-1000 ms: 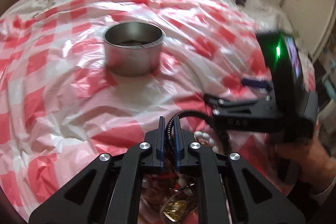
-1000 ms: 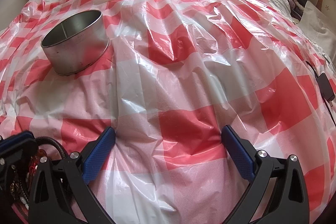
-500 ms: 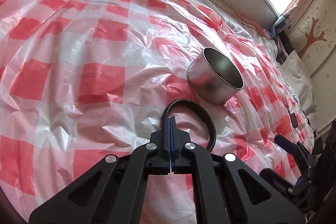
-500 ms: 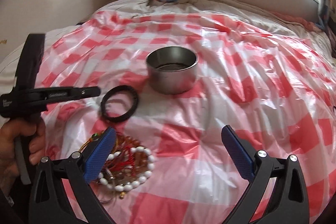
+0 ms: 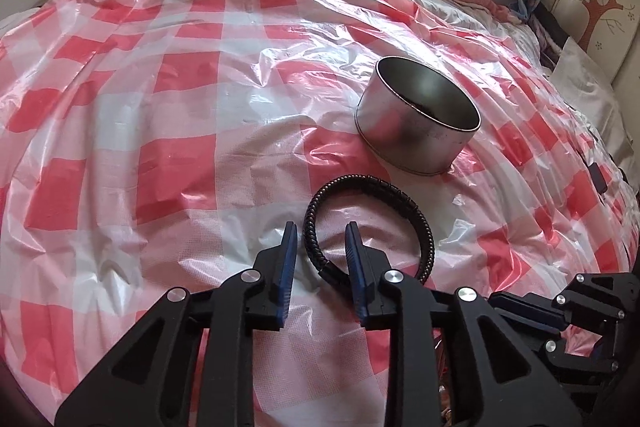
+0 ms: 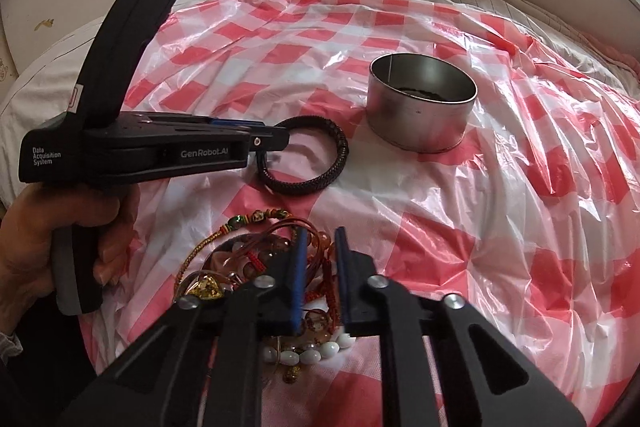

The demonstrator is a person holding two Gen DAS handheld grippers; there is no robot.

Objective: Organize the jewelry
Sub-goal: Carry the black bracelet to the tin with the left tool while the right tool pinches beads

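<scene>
Lying on a red-and-white checked plastic sheet (image 5: 168, 163), a black braided bracelet (image 5: 368, 223) rests just in front of a round metal tin (image 5: 416, 123). The left gripper (image 5: 320, 259) straddles the bracelet's near edge, its jaws opening, blue pads clear of the cord. Nearer the person, the right gripper (image 6: 319, 279) stands over a tangled heap of beaded bracelets (image 6: 256, 259), its jaws drawn almost together with thin strands between them. A hand (image 6: 44, 243) grips the left gripper's handle.

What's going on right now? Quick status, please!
Left hand-held gripper opening, black bracelet between its jaws, untouched. Right hand-held gripper nearly shut over jewelry pile. Tin beyond; nothing in the way.
</scene>
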